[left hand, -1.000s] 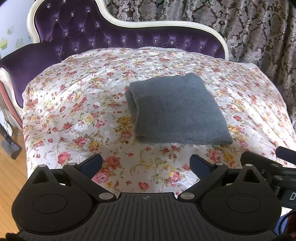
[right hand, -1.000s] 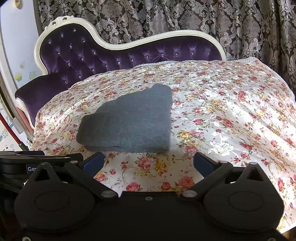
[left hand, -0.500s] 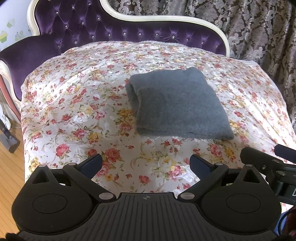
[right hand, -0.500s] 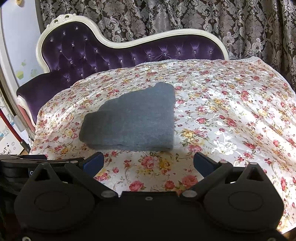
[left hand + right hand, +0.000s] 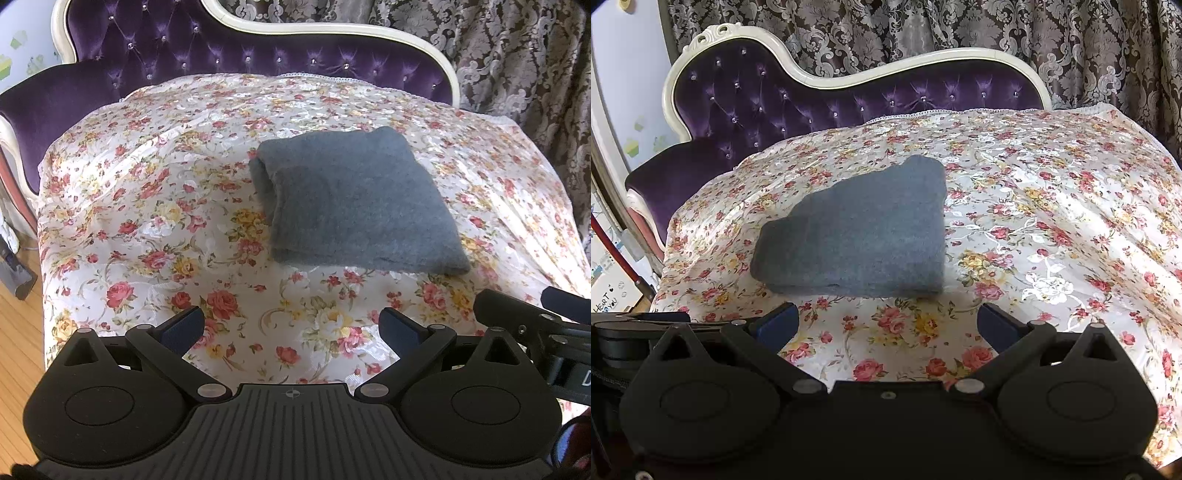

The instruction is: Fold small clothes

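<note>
Cloth [image 5: 358, 201] lies folded on the cover [image 5: 147, 206], ahead of both grippers — left gripper [image 5: 291, 326] and right gripper [image 5: 888, 319] wide, empty, about equally near.

In front of me stood a chaise [image 5: 849, 99] in tufted purple velvet with a cream carved frame, its back running from ten to two o'clock. A floral cover [image 5: 147, 221] of red and yellow roses draped its seat and shone in bright light. Behind it, at twelve o'clock, hung dark damask curtains [image 5: 960, 29]. At nine o'clock I saw a pale wall [image 5: 624, 92], and at eight o'clock a wooden floor [image 5: 18, 332].
</note>
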{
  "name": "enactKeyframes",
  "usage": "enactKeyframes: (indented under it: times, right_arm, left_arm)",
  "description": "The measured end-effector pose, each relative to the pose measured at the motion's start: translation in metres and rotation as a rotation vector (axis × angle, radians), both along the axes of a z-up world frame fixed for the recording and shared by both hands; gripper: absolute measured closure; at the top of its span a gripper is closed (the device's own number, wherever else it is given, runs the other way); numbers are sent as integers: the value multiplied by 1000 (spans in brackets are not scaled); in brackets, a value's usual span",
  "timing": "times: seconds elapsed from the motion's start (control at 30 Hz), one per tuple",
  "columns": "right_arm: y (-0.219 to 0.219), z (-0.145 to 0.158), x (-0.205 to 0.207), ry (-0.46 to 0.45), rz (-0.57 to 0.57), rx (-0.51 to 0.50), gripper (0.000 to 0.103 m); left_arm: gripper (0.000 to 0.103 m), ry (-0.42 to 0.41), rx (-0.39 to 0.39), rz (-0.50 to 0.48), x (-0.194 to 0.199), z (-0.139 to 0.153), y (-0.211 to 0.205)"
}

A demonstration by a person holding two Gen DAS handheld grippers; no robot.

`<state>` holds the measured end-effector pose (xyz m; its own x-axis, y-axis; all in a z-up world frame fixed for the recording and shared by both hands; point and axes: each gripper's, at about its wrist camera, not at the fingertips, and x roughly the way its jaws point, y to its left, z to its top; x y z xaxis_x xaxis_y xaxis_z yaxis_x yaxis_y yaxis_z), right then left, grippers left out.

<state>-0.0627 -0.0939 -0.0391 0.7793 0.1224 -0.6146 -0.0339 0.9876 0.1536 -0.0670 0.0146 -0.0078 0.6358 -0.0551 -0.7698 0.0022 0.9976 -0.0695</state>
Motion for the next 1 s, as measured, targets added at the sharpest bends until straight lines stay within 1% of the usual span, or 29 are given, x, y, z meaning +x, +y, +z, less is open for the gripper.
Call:
enactKeyframes:
  times: [1.0]
  right_arm:
    - [-3,-4,15,39,2,34,1]
  left_arm:
    - [1,29,-4,-5,14,-4,2]
